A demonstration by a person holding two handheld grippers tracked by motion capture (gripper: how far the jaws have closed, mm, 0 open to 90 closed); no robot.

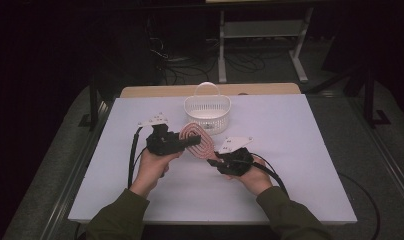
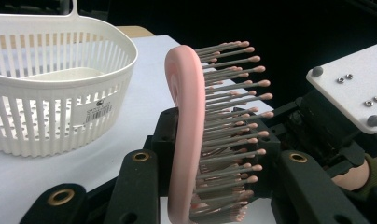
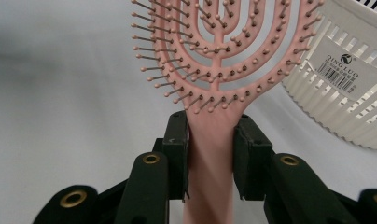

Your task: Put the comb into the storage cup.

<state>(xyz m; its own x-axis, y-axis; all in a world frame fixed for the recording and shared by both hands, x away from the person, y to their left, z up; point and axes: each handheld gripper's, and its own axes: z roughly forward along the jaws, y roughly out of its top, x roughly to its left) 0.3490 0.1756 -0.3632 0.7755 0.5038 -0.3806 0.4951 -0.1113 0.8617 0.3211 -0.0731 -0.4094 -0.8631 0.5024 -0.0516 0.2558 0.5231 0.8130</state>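
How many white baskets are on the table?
1. The white basket stands at the table's far side, near the middle, just behind the pink hairbrush. No other is visible.

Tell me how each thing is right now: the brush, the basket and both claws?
Pink brush: held up off the table, gripped at both ends, bristles facing the right claw's side.
White basket: upright on the table beyond the brush, handle up, nothing inside that I can see.
Left claw: shut on the brush head.
Right claw: shut on the brush handle.
Table: flat, white top.
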